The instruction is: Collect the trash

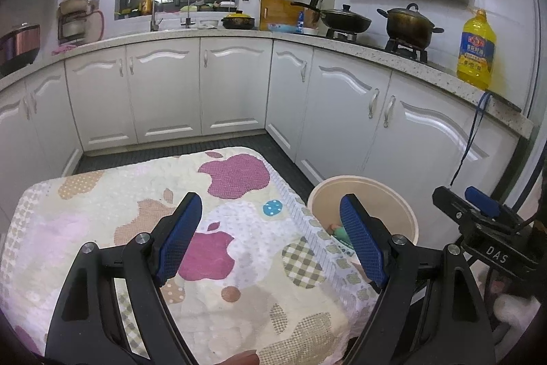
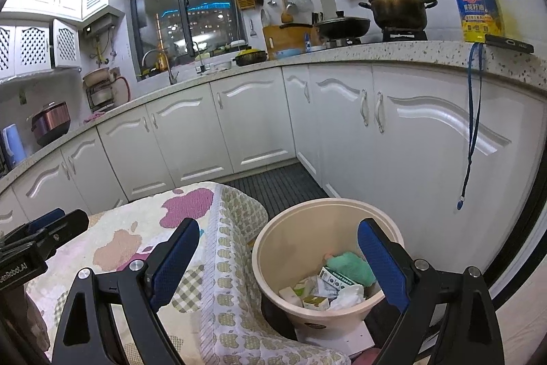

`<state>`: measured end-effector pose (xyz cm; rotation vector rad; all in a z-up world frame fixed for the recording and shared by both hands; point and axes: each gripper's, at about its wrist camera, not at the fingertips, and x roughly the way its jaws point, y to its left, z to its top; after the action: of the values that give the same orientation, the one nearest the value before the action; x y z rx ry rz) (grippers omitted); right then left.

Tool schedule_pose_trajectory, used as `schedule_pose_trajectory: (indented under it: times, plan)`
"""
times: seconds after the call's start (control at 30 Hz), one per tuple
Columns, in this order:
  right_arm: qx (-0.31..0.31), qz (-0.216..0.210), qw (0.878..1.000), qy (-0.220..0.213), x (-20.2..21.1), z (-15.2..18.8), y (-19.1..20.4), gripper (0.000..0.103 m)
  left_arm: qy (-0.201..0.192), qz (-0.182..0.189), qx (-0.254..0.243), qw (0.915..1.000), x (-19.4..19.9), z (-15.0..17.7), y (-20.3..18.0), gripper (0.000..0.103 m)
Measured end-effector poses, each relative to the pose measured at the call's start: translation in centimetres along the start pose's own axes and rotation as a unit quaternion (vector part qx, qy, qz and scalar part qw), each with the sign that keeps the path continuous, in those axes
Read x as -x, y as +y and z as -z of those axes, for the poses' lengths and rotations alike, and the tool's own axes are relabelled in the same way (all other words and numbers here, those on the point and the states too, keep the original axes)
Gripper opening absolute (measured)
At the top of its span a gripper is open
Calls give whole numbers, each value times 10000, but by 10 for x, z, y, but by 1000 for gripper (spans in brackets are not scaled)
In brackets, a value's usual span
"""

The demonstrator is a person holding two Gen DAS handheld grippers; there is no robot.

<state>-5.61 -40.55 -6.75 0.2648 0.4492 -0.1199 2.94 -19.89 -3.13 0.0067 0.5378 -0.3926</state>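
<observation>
A beige waste bin stands on the floor to the right of a table under an apple-patterned cloth. Inside the bin lies trash: small boxes, white tissue and a green wad. My right gripper is open above the bin's mouth with nothing between its blue pads. My left gripper is open over the cloth's right side, also with nothing in it. In the left wrist view the bin's rim shows behind the right finger, and the right gripper sits at the far right.
White cabinets run along the back and right, under a speckled counter. On the counter are a yellow oil bottle, pots on a stove and a phone with a blue lanyard hanging down. A dark mat covers the floor.
</observation>
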Motion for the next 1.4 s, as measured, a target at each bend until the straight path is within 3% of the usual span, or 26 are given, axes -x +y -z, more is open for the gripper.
schedule_pose_trajectory:
  times: [0.47, 1.4]
  plan:
    - [-4, -55, 9999, 99, -4, 5, 2, 93, -44, -205, -142, 9997, 0, 0, -2, 83]
    - [-30, -75, 9997, 221, -11, 9, -1, 93, 75, -196, -244, 9995, -8, 5, -7, 83]
